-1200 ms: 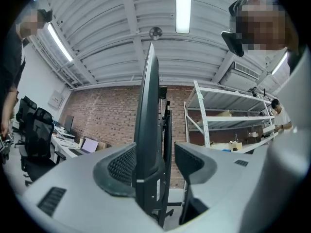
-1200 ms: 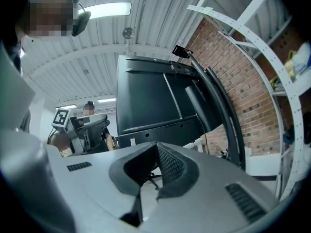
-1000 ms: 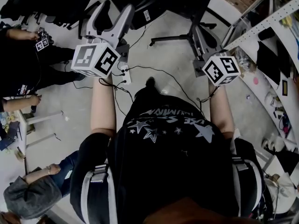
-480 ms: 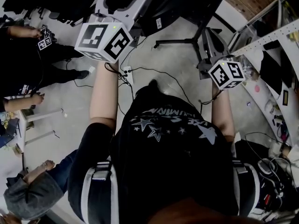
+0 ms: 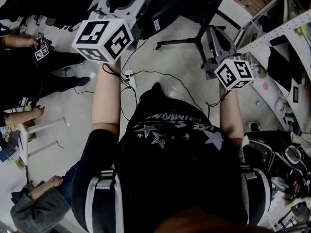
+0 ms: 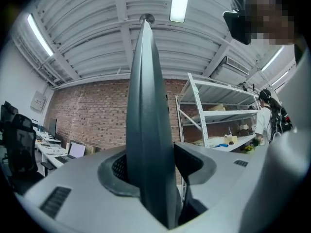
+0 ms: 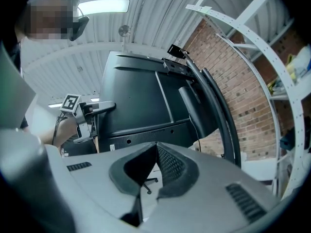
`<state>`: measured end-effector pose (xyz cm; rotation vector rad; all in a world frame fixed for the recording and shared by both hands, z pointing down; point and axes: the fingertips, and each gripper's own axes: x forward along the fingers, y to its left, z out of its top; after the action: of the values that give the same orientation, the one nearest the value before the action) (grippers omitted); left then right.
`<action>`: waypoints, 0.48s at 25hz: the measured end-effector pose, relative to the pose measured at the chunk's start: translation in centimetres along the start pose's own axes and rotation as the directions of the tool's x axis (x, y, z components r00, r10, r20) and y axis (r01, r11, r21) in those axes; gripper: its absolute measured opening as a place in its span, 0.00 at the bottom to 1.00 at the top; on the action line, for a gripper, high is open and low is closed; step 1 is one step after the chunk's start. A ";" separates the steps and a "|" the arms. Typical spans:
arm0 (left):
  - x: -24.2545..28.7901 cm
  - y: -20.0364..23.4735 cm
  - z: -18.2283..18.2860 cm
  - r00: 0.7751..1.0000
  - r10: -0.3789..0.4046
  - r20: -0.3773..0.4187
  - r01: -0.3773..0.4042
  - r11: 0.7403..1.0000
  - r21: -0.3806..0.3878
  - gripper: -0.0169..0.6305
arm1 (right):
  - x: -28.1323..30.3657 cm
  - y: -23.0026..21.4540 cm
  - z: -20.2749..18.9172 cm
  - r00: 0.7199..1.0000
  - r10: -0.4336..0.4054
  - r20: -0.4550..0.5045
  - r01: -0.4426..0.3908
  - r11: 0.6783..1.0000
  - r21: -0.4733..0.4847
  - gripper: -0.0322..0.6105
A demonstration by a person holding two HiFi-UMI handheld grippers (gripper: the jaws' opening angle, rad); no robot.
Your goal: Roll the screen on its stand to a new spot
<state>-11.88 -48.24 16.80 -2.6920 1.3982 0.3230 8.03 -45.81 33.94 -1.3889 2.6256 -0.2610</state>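
Most of the screen (image 5: 175, 4) is cut off by the top edge of the head view. Only a black lower part shows there, above the dark splayed legs of its stand (image 5: 192, 41) on the pale concrete floor (image 5: 170, 67). Its front face shows in no view.

In the left gripper view the screen is seen edge-on: a thin, smooth, dark blade that rises from between the jaws toward the ceiling lamp (image 6: 180, 1). The left gripper (image 6: 154, 171) has just been closing its jaws. Its ribbed black pads (image 6: 193, 161) now lie against both sides of that edge, clamped on it. The left forearm (image 5: 107, 101) reaches forward and a little upward, with the checkered marker cube (image 5: 102, 39) riding on top of the grey plastic body.

The right gripper view shows the matt black back of the screen ahead, with a curved black tube (image 7: 218, 110) beside it. The right gripper (image 7: 154, 166) holds nothing: its jaws are drawn together, with only a thin slit of floor showing between them. In the head view it is held out forward near the stand. Whether it touches the stand is hard to make out.
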 end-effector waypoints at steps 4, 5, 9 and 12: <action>0.0 -0.1 -0.1 1.000 0.009 -0.004 -0.009 1.000 -0.003 0.39 | 0.4 0.4 2.3 0.999 0.023 0.036 -0.021 0.998 -0.056 0.06; 0.0 -0.1 -0.1 1.000 0.010 -0.004 -0.010 1.000 -0.003 0.38 | 0.5 0.6 2.9 0.999 0.028 0.046 -0.025 0.998 -0.065 0.06; -0.1 -0.4 -0.3 1.000 0.013 -0.003 -0.013 1.000 -0.007 0.38 | 1.1 1.6 5.0 0.996 0.052 0.071 -0.044 0.994 -0.103 0.06; -0.3 -0.5 -0.2 1.000 0.014 -0.001 -0.014 1.000 -0.013 0.38 | 1.7 2.6 7.0 0.994 0.069 0.084 -0.058 0.989 -0.133 0.06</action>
<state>-11.60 -47.78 17.03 -2.6946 1.4207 0.3332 6.54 -46.29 26.45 -1.3189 2.6497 -0.0193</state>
